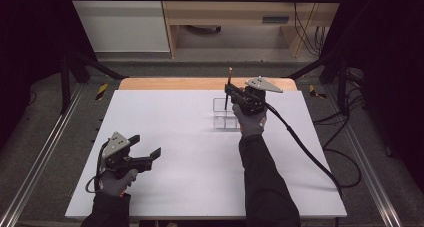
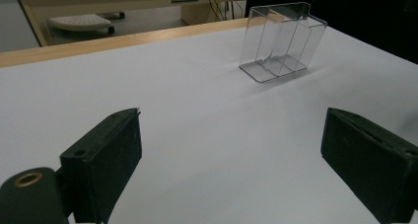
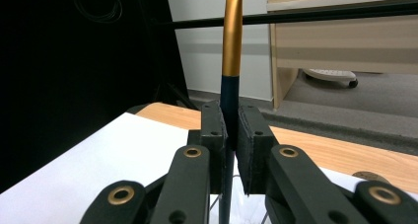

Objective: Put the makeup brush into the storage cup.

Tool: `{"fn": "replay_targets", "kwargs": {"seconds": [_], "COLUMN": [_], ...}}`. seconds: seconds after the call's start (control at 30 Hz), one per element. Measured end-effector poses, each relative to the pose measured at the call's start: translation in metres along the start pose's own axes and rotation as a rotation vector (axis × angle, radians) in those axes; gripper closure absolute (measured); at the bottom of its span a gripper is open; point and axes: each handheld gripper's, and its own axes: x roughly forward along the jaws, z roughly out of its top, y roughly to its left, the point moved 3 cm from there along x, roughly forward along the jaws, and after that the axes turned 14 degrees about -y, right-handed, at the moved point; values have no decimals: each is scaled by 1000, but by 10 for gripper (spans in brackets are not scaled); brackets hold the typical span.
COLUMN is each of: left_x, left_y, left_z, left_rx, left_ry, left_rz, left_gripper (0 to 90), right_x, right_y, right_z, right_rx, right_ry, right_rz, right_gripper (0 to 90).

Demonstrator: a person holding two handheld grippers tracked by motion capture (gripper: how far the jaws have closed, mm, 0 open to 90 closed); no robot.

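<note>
Down at seven o'clock the left gripper (image 1: pixel 148 146) rests low over the white table (image 1: pixel 190 152), jaws spread wide and empty. Up at one o'clock, the right gripper (image 1: pixel 229 91) pinches an upright black-and-gold pen (image 3: pixel 231 56), poised directly above the clear divided holder (image 2: pixel 281 41).

A white sheet (image 1: pixel 170 132) covers most of the tabletop (image 1: pixel 165 83), leaving a strip of bare wood along the far edge. Beyond it, on the grey floor (image 1: pixel 210 42), stand a white panel (image 1: pixel 120 22) and pale wooden furniture (image 1: pixel 235 12). Black cables (image 1: pixel 307 32) hang at the far right.
</note>
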Motion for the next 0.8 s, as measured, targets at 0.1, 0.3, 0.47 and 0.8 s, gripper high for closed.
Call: {"fn": "replay_targets", "kwargs": {"seconds": [0.1,0.3,0.47,0.8], "left_x": [0,0,0,0], "left_y": [0,0,0,-1], "left_z": [0,0,0,0], "left_rx": [-1,2,1,3], "left_ry": [0,1,-1,2], "left_rz": [1,-2,-2,-8], "left_gripper": [79,79,79,79], "right_x": [2,9,15,25], "right_y": [-1,-2,-5,-9], "right_z": [0,-3,-6,-12], "right_rx": [-1,7,7,6], "right_ry": [-4,-4,2,12], "right_rz": [-6,-20,-30,-56], "right_gripper": [834,834,835,835]}}
